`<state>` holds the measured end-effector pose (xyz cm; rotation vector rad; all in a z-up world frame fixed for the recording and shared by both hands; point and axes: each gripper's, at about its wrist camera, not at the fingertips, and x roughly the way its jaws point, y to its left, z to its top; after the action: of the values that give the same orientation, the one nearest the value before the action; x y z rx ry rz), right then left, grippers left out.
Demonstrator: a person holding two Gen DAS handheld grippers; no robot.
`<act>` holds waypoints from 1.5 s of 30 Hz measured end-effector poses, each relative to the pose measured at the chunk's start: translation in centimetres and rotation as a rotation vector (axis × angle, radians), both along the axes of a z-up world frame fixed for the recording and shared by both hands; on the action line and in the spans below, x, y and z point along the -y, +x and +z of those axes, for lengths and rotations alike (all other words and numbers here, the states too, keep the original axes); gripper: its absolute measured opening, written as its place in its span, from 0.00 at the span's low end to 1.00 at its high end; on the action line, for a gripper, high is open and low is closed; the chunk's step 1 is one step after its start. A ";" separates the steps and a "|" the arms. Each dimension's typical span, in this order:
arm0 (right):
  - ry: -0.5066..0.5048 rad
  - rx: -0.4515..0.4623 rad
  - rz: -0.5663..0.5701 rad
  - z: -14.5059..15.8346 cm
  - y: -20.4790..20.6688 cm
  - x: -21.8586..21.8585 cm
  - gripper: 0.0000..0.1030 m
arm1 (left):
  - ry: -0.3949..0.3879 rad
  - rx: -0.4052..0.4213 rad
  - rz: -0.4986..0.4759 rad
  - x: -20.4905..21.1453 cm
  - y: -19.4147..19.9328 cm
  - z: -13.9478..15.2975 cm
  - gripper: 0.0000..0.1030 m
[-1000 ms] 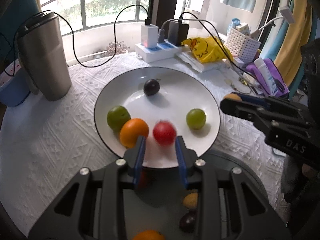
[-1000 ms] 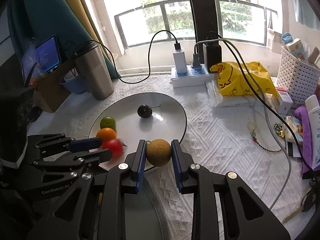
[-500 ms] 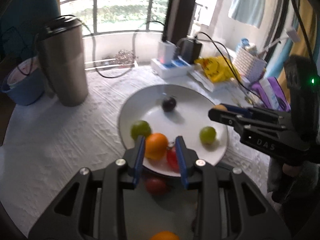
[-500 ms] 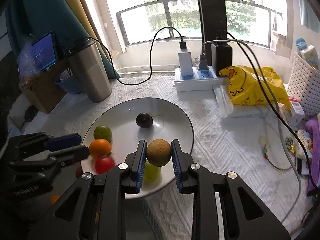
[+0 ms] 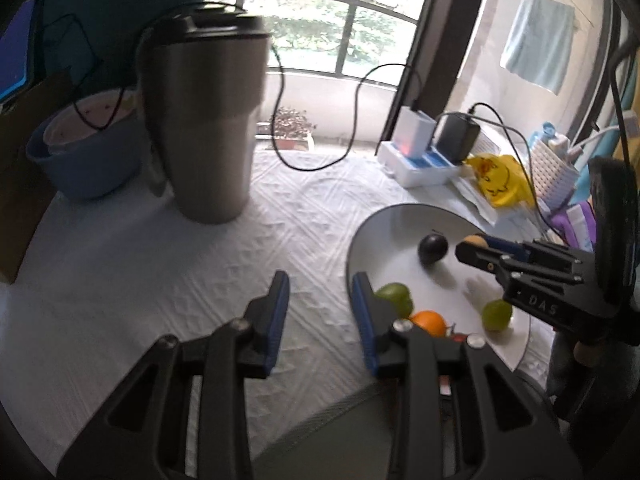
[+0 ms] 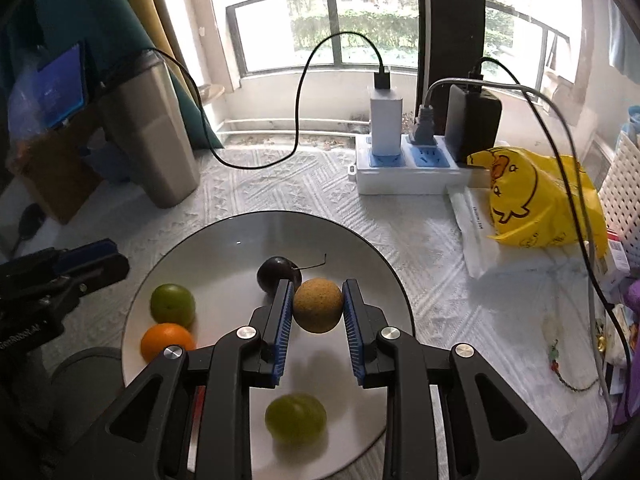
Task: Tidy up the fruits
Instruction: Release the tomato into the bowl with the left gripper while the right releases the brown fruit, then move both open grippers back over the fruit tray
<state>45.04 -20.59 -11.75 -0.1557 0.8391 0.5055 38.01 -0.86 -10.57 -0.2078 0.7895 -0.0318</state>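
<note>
A white plate (image 6: 240, 248) holds a dark plum (image 6: 276, 274), two green fruits (image 6: 173, 305) (image 6: 295, 419) and an orange (image 6: 166, 340). My right gripper (image 6: 316, 292) hovers over the plate's middle, shut on a round brown fruit (image 6: 318, 304). My left gripper (image 5: 318, 280) is over bare tablecloth just left of the plate (image 5: 400, 224). Its jaws stand a little apart with nothing between them. In the left wrist view the orange (image 5: 429, 322) and a sliver of a red fruit (image 5: 458, 336) show beside its right finger, and the right gripper (image 5: 472, 248) reaches in from the right.
A tall steel tumbler (image 5: 208, 128) and a blue bowl (image 5: 88, 152) stand at the back left. A power strip (image 6: 404, 172) with chargers and trailing cables, a yellow bag (image 6: 532, 200) and a white basket (image 6: 624, 200) crowd the back right.
My left gripper swung left, off the plate and over the cloth; the red fruit stays on the plate by the orange. My right gripper moved forward over the plate with the brown fruit.
</note>
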 end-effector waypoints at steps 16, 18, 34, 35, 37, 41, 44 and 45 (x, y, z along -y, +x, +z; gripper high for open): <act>0.012 0.025 -0.024 1.6 -1.0 0.0 0.27 | -0.006 0.027 0.007 -0.3 -1.5 0.9 0.34; 0.016 0.034 -0.025 2.1 -1.6 0.1 0.27 | -0.004 0.036 0.007 -0.2 -2.0 1.3 0.34; 0.055 0.076 -0.023 5.2 -7.9 1.2 0.27 | -0.009 0.087 -0.015 1.2 -7.7 3.7 0.36; 0.058 0.077 -0.022 5.3 -8.2 1.2 0.27 | -0.009 0.087 -0.016 1.2 -8.1 3.7 0.36; 0.060 0.079 -0.021 5.4 -9.0 1.3 0.27 | -0.007 0.087 -0.020 1.4 -8.6 3.8 0.36; 0.064 0.080 -0.019 5.4 -10.4 1.5 0.27 | -0.004 0.090 -0.029 1.8 -9.9 3.8 0.36; 0.067 0.076 -0.014 5.3 -11.5 1.7 0.27 | -0.005 0.087 -0.034 2.2 -10.6 3.7 0.36; 0.068 0.074 -0.011 5.2 -11.9 1.7 0.27 | -0.005 0.085 -0.036 2.4 -10.9 3.5 0.36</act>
<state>33.16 -22.24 -6.56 -0.1065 0.7496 0.5145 27.09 -3.22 -7.02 -0.1957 0.7088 -0.0760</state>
